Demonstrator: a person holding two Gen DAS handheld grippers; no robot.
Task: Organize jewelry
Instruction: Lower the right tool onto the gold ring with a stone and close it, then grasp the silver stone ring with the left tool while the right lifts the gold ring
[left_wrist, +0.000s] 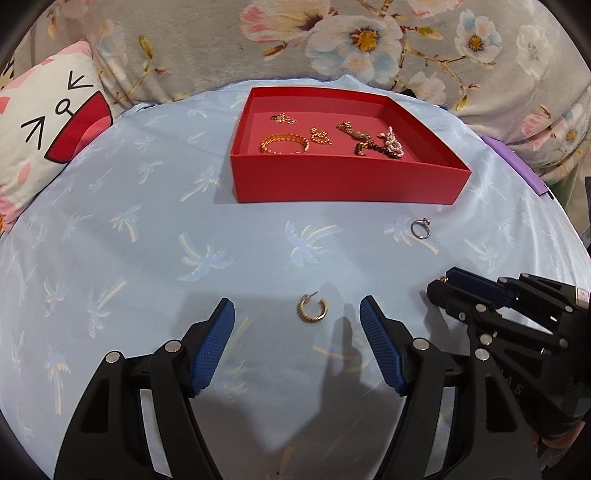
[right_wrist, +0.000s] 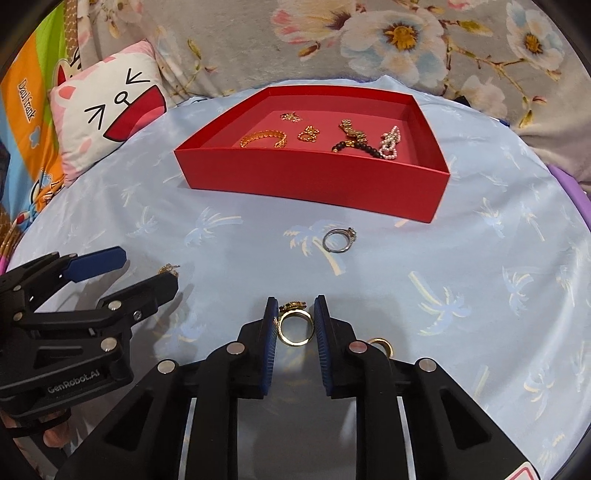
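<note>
Now | red box (right_wrist: 310, 184) near far edge | open blue cloth (right_wrist: 461, 266) beside silver ring (right_wrist: 338, 240)

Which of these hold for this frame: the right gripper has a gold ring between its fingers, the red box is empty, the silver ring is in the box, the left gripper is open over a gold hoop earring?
1. The right gripper has a gold ring between its fingers. True.
2. The red box is empty. False: it holds a gold bangle, dark beads and other pieces.
3. The silver ring lies in the box. False: it lies on the blue cloth in front of the box.
4. The left gripper is open around a gold hoop earring. True.
</note>
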